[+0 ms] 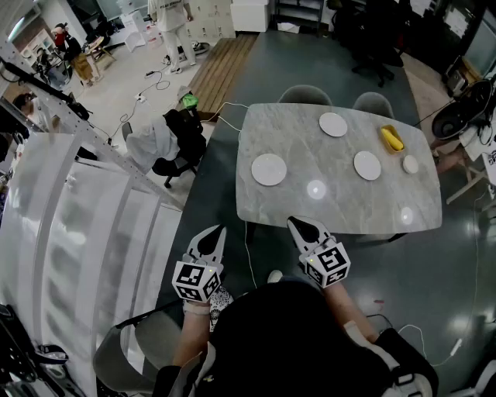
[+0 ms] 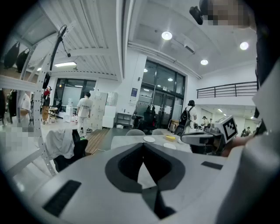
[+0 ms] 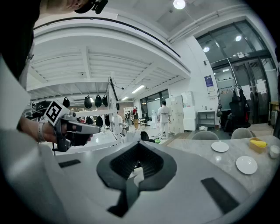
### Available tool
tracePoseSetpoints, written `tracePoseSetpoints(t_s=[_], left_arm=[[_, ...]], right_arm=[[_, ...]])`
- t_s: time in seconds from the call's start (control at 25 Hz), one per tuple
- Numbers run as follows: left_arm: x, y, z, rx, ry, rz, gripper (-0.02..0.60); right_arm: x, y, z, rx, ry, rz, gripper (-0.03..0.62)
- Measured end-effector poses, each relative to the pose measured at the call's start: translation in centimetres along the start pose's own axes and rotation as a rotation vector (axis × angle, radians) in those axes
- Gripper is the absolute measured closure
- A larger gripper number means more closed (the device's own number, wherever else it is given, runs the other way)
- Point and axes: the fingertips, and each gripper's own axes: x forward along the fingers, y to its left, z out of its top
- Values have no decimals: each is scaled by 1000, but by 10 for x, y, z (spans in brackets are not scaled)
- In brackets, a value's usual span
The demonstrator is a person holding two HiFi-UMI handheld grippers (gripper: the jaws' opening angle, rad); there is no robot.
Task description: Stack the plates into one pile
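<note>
Waiting by the near edge of the table point(image 1: 341, 211) with left gripper point(image 1: 218, 230) and right gripper point(image 1: 295, 223) both closed tight on nothing, no stacking done yet, all three plates point(image 1: 269, 169) lying apart there.

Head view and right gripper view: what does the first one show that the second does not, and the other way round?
Only the head view shows the third plate, on the left part of the table, and the right gripper seen from outside.

Only the right gripper view shows the ceiling lamp and, from close up, that gripper's jaws shut with nothing between them.

Both show the far plate, the right-hand plate, the yellow thing and the left gripper.
</note>
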Motion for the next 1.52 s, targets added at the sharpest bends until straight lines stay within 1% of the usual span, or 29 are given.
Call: tracePoseSetpoints(t_s=[0.28, 0.48, 0.68, 0.84, 1.0, 1.2, 1.36, 1.52], left_arm=[[34, -11, 5, -13, -6, 2, 574], [55, -13, 2, -13, 35, -12, 574], [85, 2, -5, -21, 69, -60, 574], [119, 30, -10, -28, 104, -115, 574], [159, 68, 1, -49, 138, -195, 574], [211, 109, 15, -30, 205, -328, 574], [244, 130, 13, -10, 267, -456, 574], [268, 143, 2, 32, 326, -554, 574]], right_arm=[[4, -32, 0, 8, -15, 6, 579], [7, -52, -1, 57, -18, -16, 578], [23, -76, -14, 110, 14, -77, 577], [53, -92, -22, 139, 51, -134, 577], [88, -107, -17, 154, 96, -200, 577], [134, -128, -5, 176, 142, -307, 577], [165, -137, -8, 225, 155, -406, 577], [189, -147, -15, 253, 186, -491, 576]])
